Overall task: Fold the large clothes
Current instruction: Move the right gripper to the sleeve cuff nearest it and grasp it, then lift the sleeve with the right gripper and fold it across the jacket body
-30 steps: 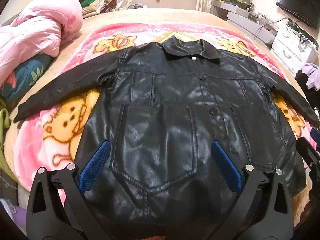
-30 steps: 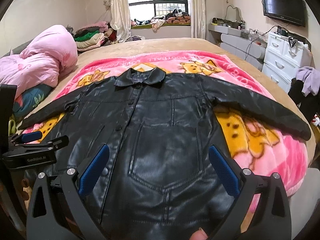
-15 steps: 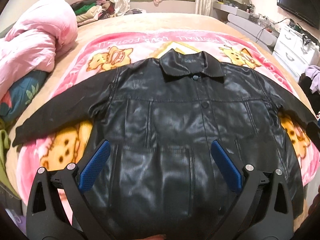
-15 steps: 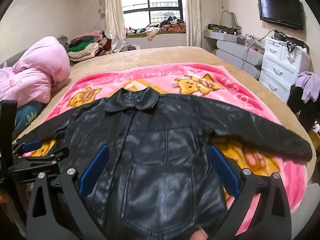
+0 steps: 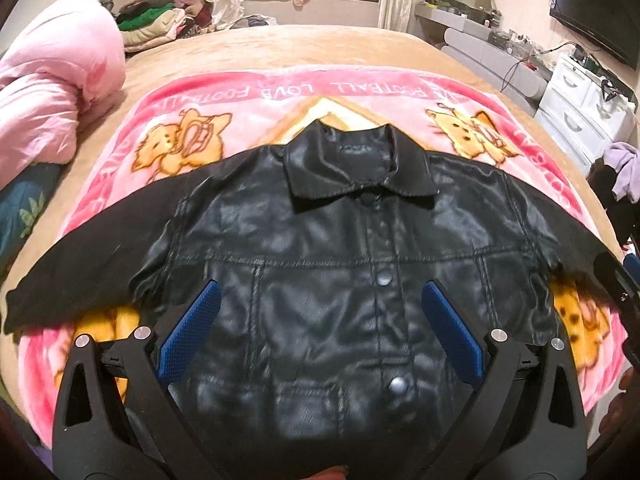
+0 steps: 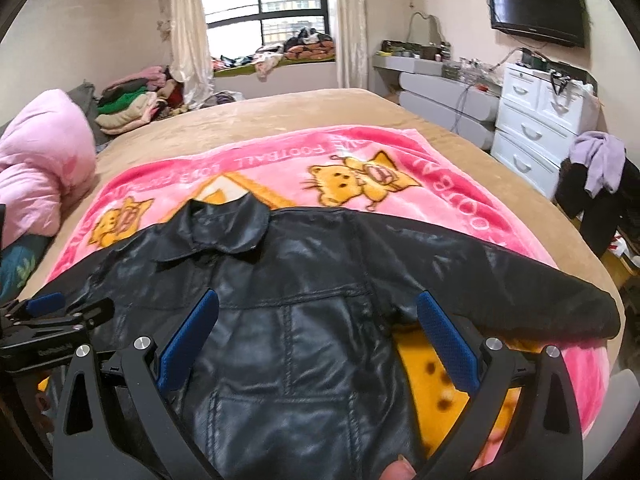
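No fold made yet: black leather jacket [image 5: 340, 264] lies spread mid-frame; left gripper [image 5: 320, 328] and right gripper [image 6: 316, 336] gape wide, empty.

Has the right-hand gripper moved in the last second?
Yes. The right gripper has pulled back and tilted up: the window and television now show more fully.

Pink blanket [image 5: 360, 92], upper centre of left wrist view: border txt, upside down, "LOVE FOOTBALL". Other lettering unreadable.
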Available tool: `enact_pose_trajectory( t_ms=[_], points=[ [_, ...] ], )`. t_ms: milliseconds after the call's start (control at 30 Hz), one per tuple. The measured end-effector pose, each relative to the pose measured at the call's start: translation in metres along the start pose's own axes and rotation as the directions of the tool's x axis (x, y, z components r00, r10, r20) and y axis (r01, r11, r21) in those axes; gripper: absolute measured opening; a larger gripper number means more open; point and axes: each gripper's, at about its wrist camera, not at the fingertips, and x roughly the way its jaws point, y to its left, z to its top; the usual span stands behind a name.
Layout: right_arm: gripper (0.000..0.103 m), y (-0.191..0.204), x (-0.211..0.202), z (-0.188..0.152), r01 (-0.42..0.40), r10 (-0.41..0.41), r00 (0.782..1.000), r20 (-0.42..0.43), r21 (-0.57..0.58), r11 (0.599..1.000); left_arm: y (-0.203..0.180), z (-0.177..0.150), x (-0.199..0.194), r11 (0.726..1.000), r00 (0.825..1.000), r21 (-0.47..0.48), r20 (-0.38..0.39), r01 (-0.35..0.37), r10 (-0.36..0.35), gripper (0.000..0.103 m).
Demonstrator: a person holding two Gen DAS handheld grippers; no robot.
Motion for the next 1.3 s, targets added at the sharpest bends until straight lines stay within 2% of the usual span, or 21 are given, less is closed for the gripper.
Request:
enact_pose_trajectory(
  t_ms=[233, 433, 733, 867, 933, 1067, 1167, 1233, 1300],
  points=[
    [0.099, -0.028, 0.033, 0.006, 0.073, -0.072, 0.997, -0.029, 0.058, 0.996, -0.016, 0.016, 0.024, 1.0, 1.0, 0.014, -0.019, 0.012, -0.012, 0.094],
    [0.099, -0.059, 0.055, 0.003, 0.127, -0.122, 0.991, -0.051, 0.118, 0.985, -0.036, 0.023, 0.05, 0.998, 0.999, 0.066, -0.04, 0.021, -0.018, 0.094],
    [0.099, -0.125, 0.073, -0.01, 0.242, -0.224, 0.97, -0.096, 0.266, 0.933, -0.05, 0.03, 0.083, 0.995, 0.999, 0.095, -0.046, 0.028, -0.024, 0.094],
    [0.099, -0.165, 0.076, -0.018, 0.33, -0.301, 0.944, -0.137, 0.353, 0.875, -0.051, 0.033, 0.093, 0.996, 0.998, 0.088, -0.052, 0.034, -0.03, 0.094],
    [0.099, -0.186, 0.073, -0.025, 0.38, -0.35, 0.925, -0.149, 0.402, 0.833, -0.053, 0.034, 0.097, 0.995, 0.998, 0.093, -0.048, 0.036, -0.032, 0.094],
    [0.099, -0.234, 0.063, -0.043, 0.452, -0.416, 0.888, -0.195, 0.532, 0.716, -0.055, 0.034, 0.102, 0.994, 0.999, 0.109, -0.05, 0.026, -0.021, 0.094],
    [0.099, -0.267, 0.052, -0.06, 0.481, -0.448, 0.865, -0.226, 0.63, 0.61, -0.052, 0.033, 0.106, 0.994, 0.998, 0.104, -0.065, 0.031, -0.024, 0.094],
    [0.099, -0.283, 0.049, -0.069, 0.476, -0.44, 0.864, -0.242, 0.678, 0.561, -0.051, 0.033, 0.107, 0.995, 0.997, 0.1, -0.069, 0.028, -0.021, 0.094],
    [0.099, -0.301, 0.048, -0.077, 0.443, -0.406, 0.881, -0.243, 0.724, 0.528, -0.049, 0.034, 0.108, 0.995, 0.997, 0.098, -0.069, 0.022, -0.015, 0.094]
  ],
)
